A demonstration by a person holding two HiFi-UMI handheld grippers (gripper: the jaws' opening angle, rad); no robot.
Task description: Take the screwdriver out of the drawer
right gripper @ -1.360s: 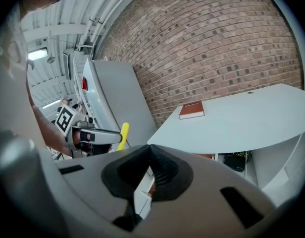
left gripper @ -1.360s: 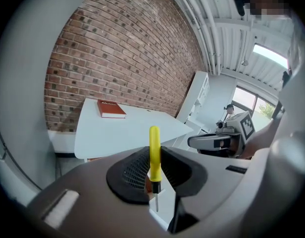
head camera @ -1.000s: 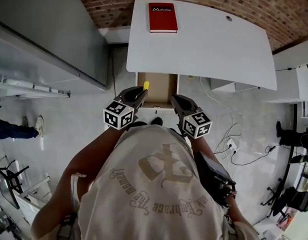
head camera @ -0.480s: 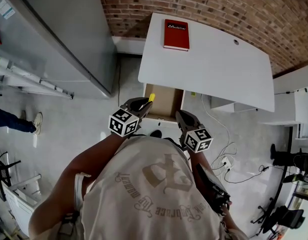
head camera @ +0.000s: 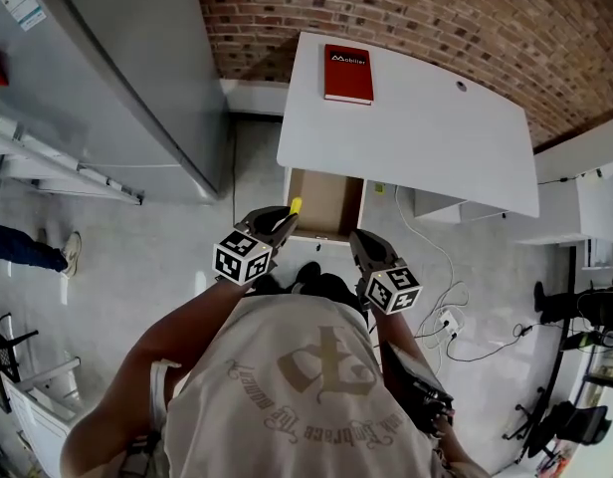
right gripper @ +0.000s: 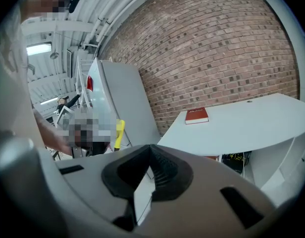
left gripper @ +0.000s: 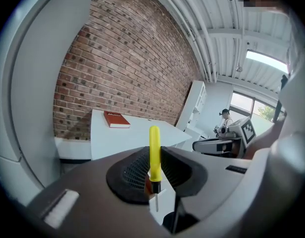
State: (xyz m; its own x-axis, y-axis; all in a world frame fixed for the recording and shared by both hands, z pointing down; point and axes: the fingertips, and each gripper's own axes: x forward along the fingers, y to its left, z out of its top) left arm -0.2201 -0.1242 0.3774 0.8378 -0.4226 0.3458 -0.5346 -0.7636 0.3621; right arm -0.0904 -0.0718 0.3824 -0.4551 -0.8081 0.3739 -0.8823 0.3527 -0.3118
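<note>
The person wears a cream, short-sleeved T-shirt [head camera: 306,386], printed in tan with a large emblem and an arc of lettering beneath it. The left claw [head camera: 284,217] and right claw [head camera: 358,239] share one build. Each has a smooth grey moulded shell, black ribbed pads [left gripper: 132,170] lining the inner faces, and a white marker cube [head camera: 242,258] patterned with black squares. At lower right, the right claw's handle [head camera: 423,358] is dark.

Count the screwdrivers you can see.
1: a yellow-handled screwdriver, clamped in the left gripper by the open drawer; others may be hidden at the drawer's back.
</note>
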